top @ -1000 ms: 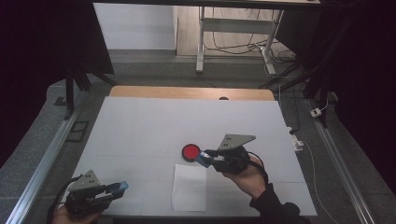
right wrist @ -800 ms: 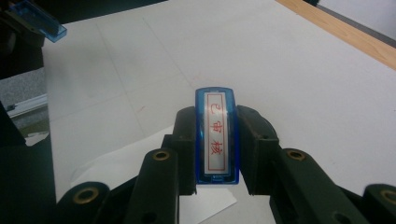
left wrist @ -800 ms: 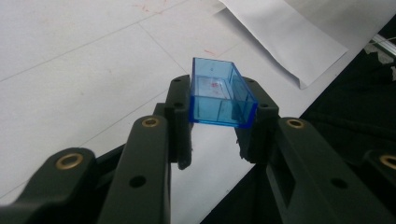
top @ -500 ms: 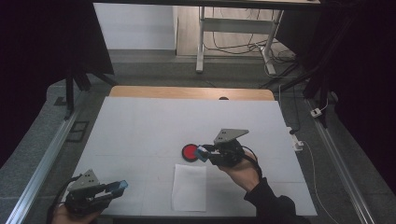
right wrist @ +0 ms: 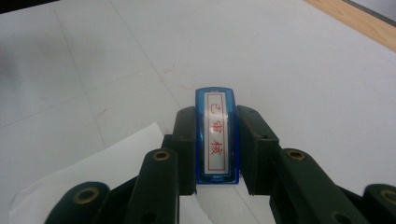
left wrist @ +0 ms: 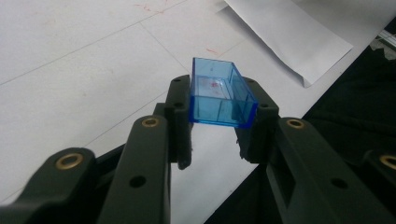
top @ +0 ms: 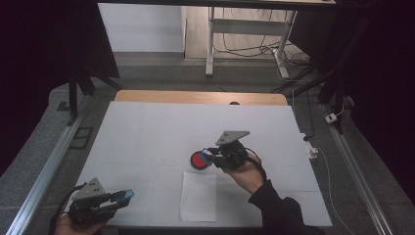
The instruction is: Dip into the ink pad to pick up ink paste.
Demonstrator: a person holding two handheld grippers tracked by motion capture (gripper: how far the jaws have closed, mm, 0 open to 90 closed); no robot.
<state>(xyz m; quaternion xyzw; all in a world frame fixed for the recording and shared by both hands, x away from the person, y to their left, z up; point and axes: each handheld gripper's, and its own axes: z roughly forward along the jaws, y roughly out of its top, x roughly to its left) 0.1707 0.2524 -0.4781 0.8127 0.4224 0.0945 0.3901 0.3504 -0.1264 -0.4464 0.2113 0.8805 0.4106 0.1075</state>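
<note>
Below us lies a white surface (top: pixel 147 132) in a dark room, with a paper sheet (top: pixel 198 196) between our tongs. Our left tongs (left wrist: pixel 219 114) clamp a clear blue cap (left wrist: pixel 219 95) near the front edge. Our right tongs (right wrist: pixel 215 140) grip a blue stamp (right wrist: pixel 216 135) just beside a red ink pad (top: pixel 198 159). Bare white surface stretches beyond both.

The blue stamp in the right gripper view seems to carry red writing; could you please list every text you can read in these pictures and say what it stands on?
"已审核", three red characters in a red frame, on the white label of the blue plastic stamp held in the right claw.
The clear blue plastic cap in the left claw: faint red marks, too blurred to read.
The red round ink pad and the white paper sheet: no text visible.
</note>
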